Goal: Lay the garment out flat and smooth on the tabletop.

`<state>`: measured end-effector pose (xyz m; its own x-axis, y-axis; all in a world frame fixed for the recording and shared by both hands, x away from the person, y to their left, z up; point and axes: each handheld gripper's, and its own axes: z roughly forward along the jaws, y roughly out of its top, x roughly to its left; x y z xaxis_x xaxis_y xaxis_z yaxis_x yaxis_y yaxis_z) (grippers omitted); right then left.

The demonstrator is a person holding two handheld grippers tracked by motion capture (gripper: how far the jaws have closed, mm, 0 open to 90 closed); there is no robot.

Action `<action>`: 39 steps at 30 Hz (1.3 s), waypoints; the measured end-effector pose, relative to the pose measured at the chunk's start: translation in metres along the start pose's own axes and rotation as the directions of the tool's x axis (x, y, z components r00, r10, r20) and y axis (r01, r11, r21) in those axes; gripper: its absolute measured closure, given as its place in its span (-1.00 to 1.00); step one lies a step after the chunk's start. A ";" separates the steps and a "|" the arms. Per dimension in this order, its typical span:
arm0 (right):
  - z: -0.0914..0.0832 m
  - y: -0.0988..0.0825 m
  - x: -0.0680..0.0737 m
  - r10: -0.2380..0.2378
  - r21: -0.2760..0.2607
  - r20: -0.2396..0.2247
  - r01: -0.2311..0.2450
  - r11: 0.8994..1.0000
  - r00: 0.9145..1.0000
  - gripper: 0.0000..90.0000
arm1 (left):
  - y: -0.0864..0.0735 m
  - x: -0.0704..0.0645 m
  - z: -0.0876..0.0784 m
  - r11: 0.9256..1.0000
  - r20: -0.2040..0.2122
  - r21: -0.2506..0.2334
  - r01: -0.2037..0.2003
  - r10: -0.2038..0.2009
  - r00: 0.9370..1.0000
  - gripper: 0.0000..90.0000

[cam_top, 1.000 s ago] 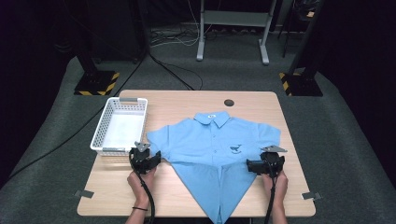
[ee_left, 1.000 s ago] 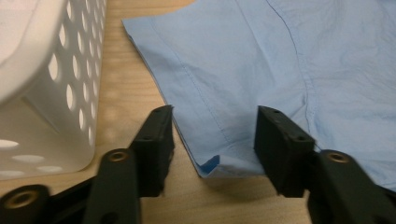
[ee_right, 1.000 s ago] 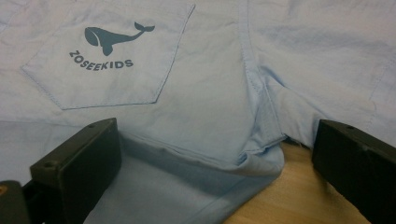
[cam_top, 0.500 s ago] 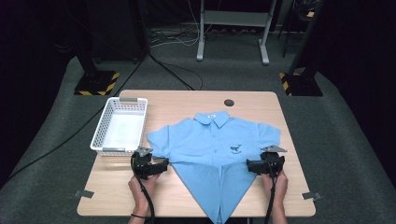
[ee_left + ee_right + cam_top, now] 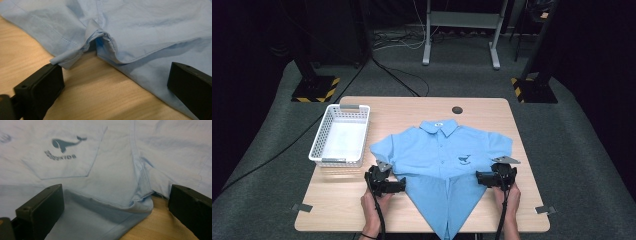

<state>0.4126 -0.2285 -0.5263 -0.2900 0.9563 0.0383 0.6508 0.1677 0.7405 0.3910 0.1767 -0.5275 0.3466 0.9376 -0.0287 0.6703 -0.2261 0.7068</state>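
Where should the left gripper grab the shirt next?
Probably the bunched underarm fold of the shirt, where sleeve meets folded side. It lifts off the table, so a jaw can slide under. Come straight ahead with the left gripper, already open.

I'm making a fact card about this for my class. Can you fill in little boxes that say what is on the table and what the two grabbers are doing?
main thing: blue shirt, lying front up, lower part folded to a point toward the person
picture on shirt: small whale on the pocket
also on table: white basket, left of the shirt
left gripper: jaws have just been opening, wide apart at the shirt's left fold, not gripping it
right gripper: jaws open at the shirt's right fold, nothing pinched
table: light wood
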 end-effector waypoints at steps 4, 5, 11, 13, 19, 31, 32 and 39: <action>-0.012 -0.006 -0.005 0.045 -0.094 -0.073 -0.052 0.994 0.996 -1.00 | 0.003 -0.001 0.005 1.000 -0.012 -0.005 -0.008 0.007 1.000 -1.00; -0.013 -0.007 -0.003 0.028 -0.093 -0.078 -0.036 0.995 0.997 -1.00 | 0.004 -0.001 0.006 1.000 -0.017 -0.006 -0.004 0.004 1.000 -1.00; -0.007 -0.010 0.027 -0.126 0.020 -0.041 0.127 0.992 0.991 -1.00 | 0.007 0.001 0.008 1.000 -0.021 -0.010 -0.002 0.002 1.000 -1.00; -0.006 -0.009 0.028 -0.117 0.021 -0.038 0.118 0.993 0.992 -1.00 | 0.009 0.001 0.011 1.000 -0.019 -0.009 -0.005 0.005 1.000 -1.00; 0.000 -0.003 0.027 -0.080 0.029 -0.022 0.081 0.996 0.997 -1.00 | 0.017 0.004 0.019 1.000 -0.008 -0.010 -0.016 0.016 1.000 -1.00; 0.020 0.015 0.024 -0.042 0.027 0.022 0.041 0.999 0.999 -1.00 | 0.033 0.010 0.034 1.000 -0.020 -0.008 -0.010 0.010 1.000 -1.00; 0.021 0.017 0.024 -0.040 0.026 0.024 0.039 0.999 0.999 -1.00 | 0.034 0.010 0.035 1.000 -0.021 -0.007 -0.008 0.008 1.000 -1.00; 0.031 0.026 0.021 -0.021 0.026 0.043 0.020 0.999 0.999 -1.00 | 0.040 0.012 0.041 1.000 -0.023 -0.012 -0.001 0.001 1.000 -1.00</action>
<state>0.4446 -0.1964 -0.5272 -0.2733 0.9619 -0.0057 0.6631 0.1927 0.7233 0.4488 0.1681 -0.5283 0.3316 0.9433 -0.0117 0.6621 -0.2239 0.7152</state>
